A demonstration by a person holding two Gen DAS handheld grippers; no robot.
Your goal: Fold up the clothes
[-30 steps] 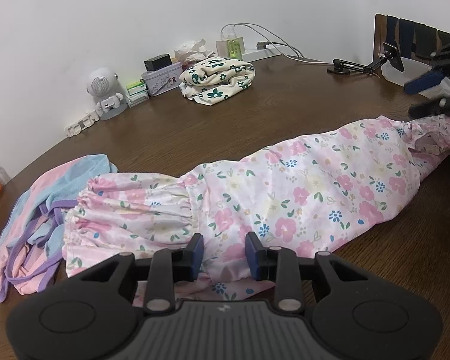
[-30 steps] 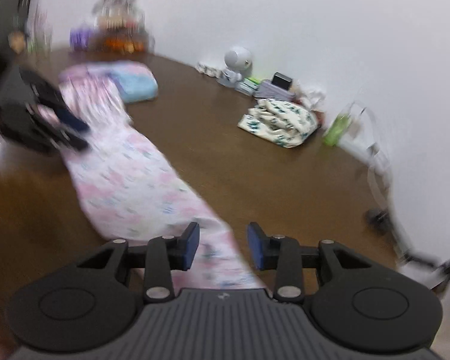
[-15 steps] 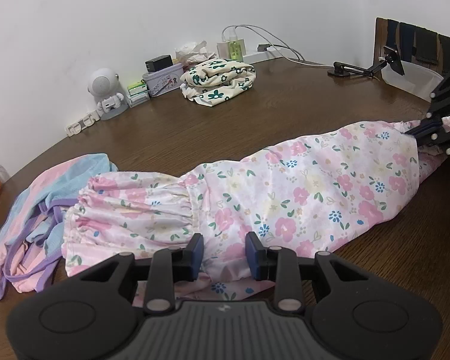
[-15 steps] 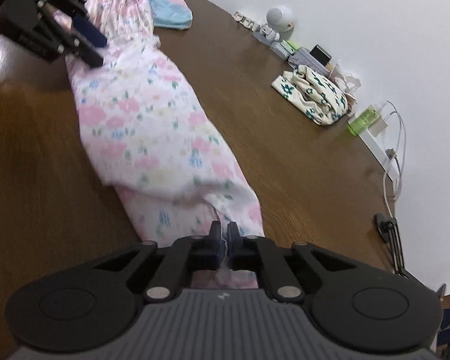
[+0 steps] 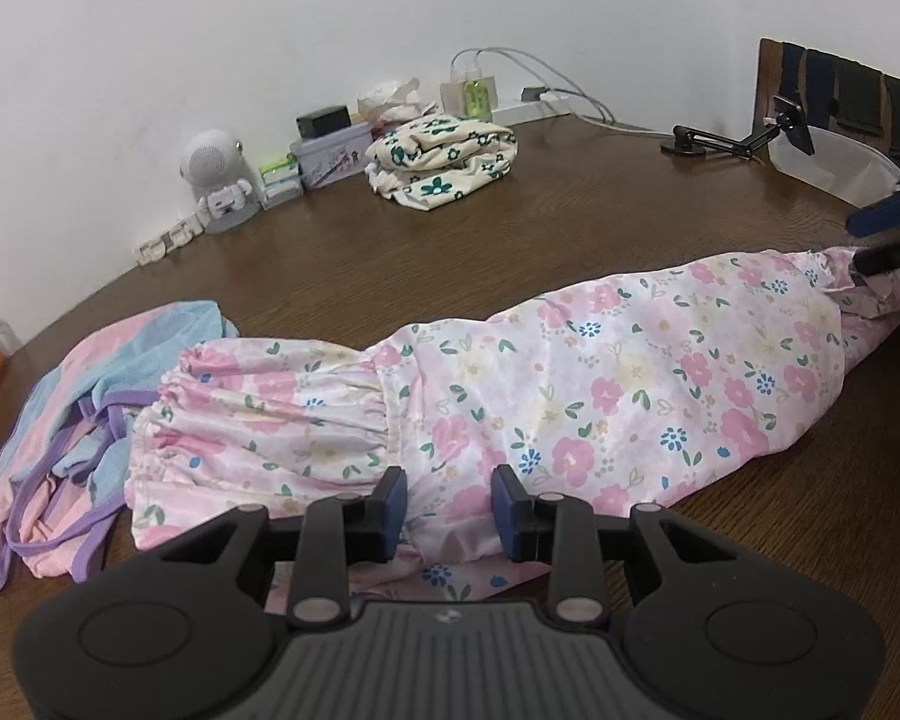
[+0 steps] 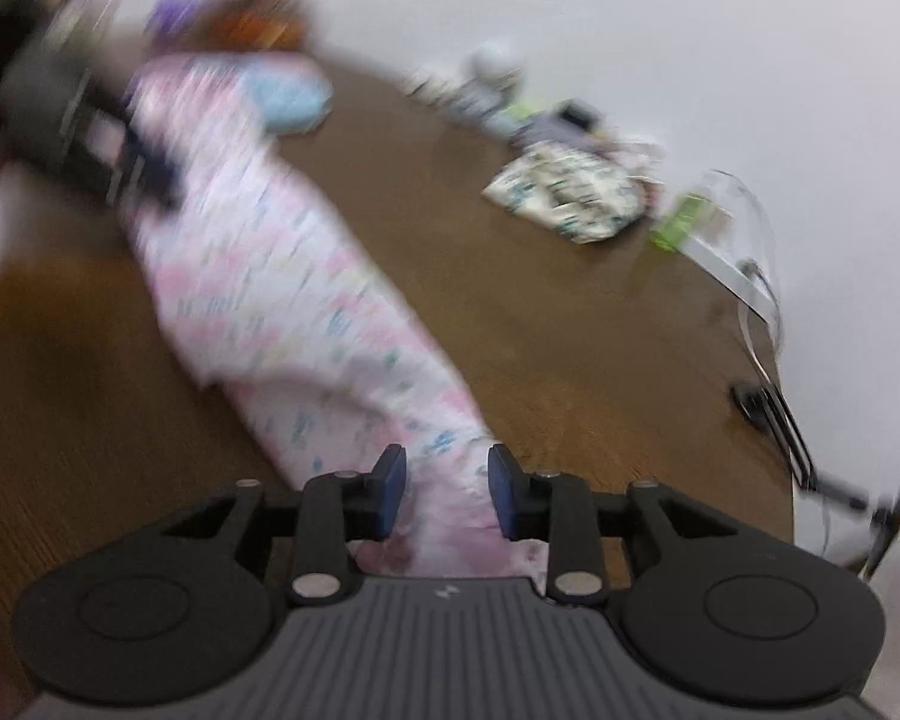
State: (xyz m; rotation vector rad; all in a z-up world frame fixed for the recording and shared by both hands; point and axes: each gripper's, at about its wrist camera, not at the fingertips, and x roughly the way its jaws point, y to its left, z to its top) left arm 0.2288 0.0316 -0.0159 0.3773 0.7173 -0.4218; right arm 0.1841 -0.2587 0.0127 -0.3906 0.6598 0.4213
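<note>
On the brown counter (image 5: 342, 252) a pink floral garment (image 5: 600, 396) lies stretched out long, its gathered end beside a pink and blue garment (image 5: 90, 384). The left tongs (image 5: 449, 507) sit over its near edge, jaws parted with cloth bunched between the pads, not pinched. The right tongs (image 6: 446, 489) are at the far narrow end, jaws opening, with fabric between them in a blurred view. A folded cream floral garment (image 5: 444, 159) rests near the wall.

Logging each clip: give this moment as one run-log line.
task: fold clothes | floral garment: flat on table | left gripper: open over hem | right gripper: jaws opening, fabric between
</note>
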